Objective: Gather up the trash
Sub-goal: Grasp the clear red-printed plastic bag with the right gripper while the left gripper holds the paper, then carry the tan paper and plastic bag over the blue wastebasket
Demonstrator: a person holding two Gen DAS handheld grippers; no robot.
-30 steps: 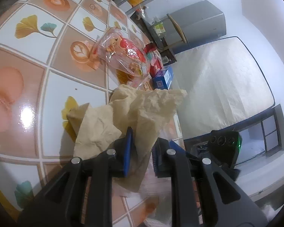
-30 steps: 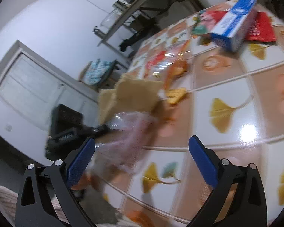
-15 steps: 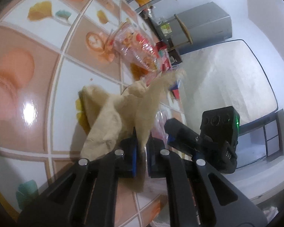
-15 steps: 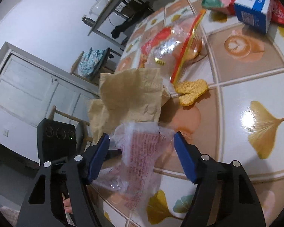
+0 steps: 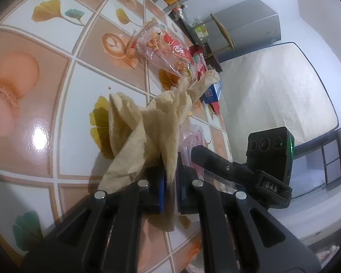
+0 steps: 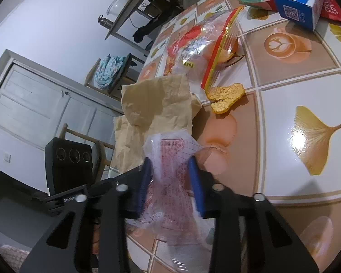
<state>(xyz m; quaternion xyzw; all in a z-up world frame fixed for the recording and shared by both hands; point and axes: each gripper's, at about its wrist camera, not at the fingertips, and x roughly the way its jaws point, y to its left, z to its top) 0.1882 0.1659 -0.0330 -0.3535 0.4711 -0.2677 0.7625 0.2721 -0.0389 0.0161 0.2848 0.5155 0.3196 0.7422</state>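
Pickup is the step in hand. Left tool (image 5: 169,182) is clenched on the crumpled tan paper wrapper (image 5: 147,134), lifted at the near edge of the tiled, leaf-patterned counter (image 5: 56,113). Right tool (image 6: 170,183) is closing around the thin clear plastic wrapper with red print (image 6: 170,159), just beside it. Next, I judge, both pieces need lifting clear and carrying to a bin, not in view.

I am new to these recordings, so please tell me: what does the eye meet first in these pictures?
The left gripper is pinching a crumpled brown paper that stands up from the tiled table. Beside it, the right gripper is closing on a thin clear plastic wrapper with red print.
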